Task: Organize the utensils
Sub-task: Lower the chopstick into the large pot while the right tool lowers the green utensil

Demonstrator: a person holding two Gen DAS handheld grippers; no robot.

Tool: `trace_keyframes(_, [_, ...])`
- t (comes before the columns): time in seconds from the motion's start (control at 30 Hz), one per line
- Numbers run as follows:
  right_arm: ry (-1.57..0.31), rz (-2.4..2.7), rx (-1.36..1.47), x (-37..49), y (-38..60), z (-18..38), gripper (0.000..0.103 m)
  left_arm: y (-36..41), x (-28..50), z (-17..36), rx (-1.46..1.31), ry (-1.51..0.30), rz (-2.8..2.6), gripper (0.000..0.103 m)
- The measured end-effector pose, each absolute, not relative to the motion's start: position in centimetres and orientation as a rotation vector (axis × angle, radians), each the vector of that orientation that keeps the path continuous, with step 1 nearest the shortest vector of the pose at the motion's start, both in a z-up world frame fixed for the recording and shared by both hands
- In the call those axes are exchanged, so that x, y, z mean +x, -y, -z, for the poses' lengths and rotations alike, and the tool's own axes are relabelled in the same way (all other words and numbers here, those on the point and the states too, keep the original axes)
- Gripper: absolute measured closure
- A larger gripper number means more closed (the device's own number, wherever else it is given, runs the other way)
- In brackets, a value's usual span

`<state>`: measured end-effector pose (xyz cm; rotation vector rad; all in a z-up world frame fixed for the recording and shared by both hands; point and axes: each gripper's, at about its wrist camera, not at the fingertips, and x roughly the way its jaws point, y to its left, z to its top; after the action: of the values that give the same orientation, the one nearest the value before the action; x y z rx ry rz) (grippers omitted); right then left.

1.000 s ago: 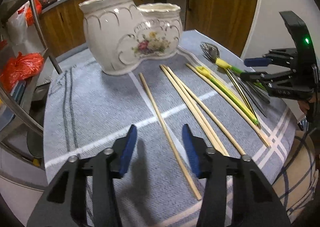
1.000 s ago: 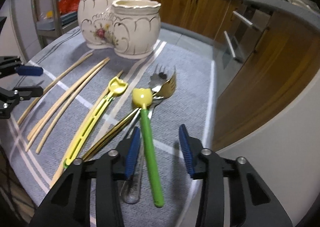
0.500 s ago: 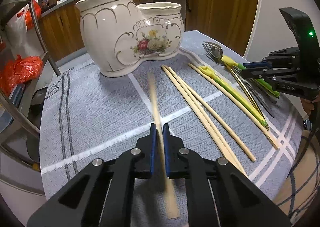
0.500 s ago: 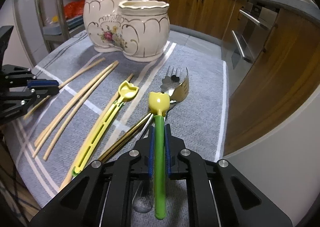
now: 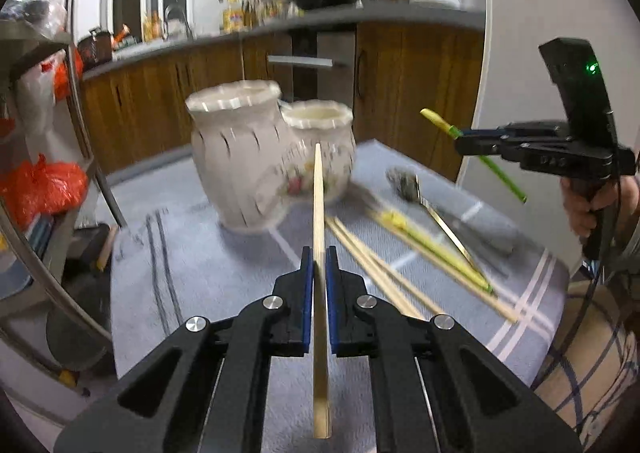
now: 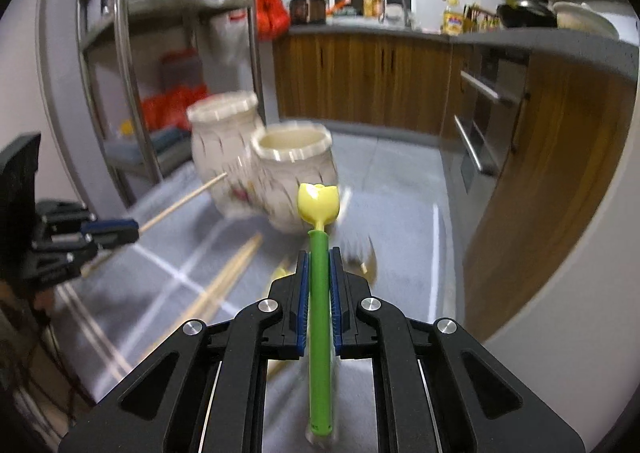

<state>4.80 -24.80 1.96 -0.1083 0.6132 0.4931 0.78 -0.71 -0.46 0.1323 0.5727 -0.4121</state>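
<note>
A single wooden chopstick is clamped between the blue pads of the left gripper; it is carried clear of the cloth, its long axis running along the gripper's own pointing line. The chopstick's far tip is aimed at the two-chamber ceramic utensil holder, which stands at the far end of the grey striped cloth. In the left wrist view that tip is seen against the front of the shorter right chamber, below the rim, so it is judged that the tip must be raised over the rim before it can be lowered in.

The right gripper is clenched on the green handle of a utensil with a yellow tulip-shaped end, likewise lifted off the cloth and aligned with the gripper. Its yellow end is seen against the near wall of the shorter chamber, again below the rim. This chamber lies nearer the right hand, the taller chamber nearer the left.

Left on the cloth are more chopsticks, a yellow-green utensil and a gold-toned fork, lying roughly parallel with their far ends pointing towards the holder. Both views are blurred, so finer detail cannot be told.
</note>
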Motion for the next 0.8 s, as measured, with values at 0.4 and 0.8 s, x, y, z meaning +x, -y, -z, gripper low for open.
trace_keyframes(0.4, [-0.440,-0.524,0.080,9.8,21.8,-6.7,0.092,-1.0,4.1,-6.2,0.028,-0.366,0.454,0.097])
trace_keyframes(0.8, [-0.383,-0.503,0.334,17.4,20.6,-6.2,0.092,-2.5,13.8,-8.3,-0.206,-0.255,0.462,0.097])
